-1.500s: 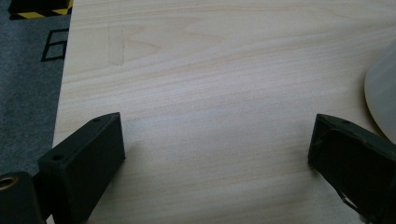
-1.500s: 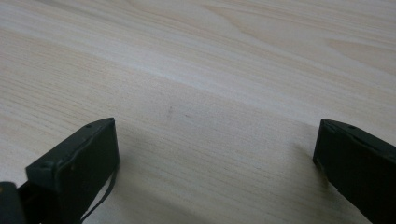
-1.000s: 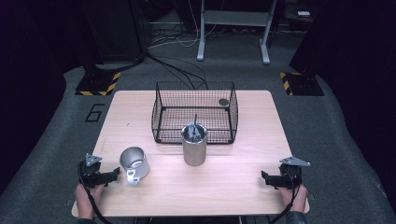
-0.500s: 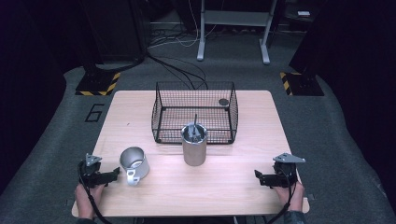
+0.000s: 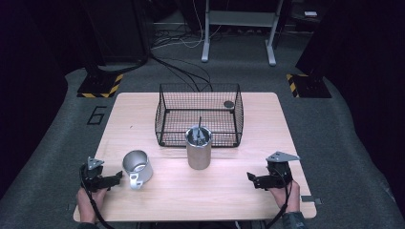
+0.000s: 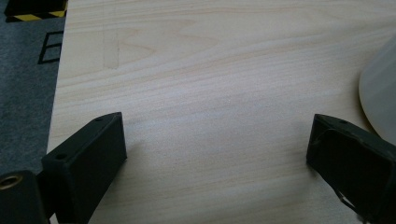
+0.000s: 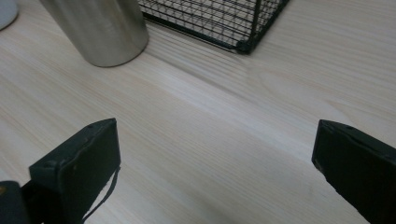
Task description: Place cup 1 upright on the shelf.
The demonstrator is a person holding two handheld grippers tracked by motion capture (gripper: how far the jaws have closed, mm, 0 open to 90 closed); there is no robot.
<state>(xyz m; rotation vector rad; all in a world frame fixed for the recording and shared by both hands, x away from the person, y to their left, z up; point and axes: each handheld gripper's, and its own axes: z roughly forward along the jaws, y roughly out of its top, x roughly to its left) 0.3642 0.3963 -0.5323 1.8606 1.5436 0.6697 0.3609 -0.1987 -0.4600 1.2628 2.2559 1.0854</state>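
A steel cylinder [image 5: 198, 148] with a utensil standing in it sits mid-table, in front of a black wire basket [image 5: 165, 119]. A small dark disc [image 5: 229, 104] lies inside the basket at its far right. A metal cup with a handle [image 5: 137, 168] stands at the front left. My left gripper [image 5: 117, 179] rests open just left of the cup, whose pale side [image 6: 380, 88] shows at the right edge of the left gripper view. My right gripper [image 5: 251, 180] is open at the front right, low over the wooden table [image 5: 267, 124], with the cylinder [image 7: 100, 28] ahead to its left.
The basket's near corner [image 7: 245, 44] lies ahead of the right gripper. Grey carpet [image 5: 334, 143] surrounds the table. Yellow-black striped bases [image 5: 100, 86] and cables lie on the floor beyond the far edge.
My right gripper has slid left along the front edge, a little closer to the cylinder. The left gripper and the cup have stayed put.
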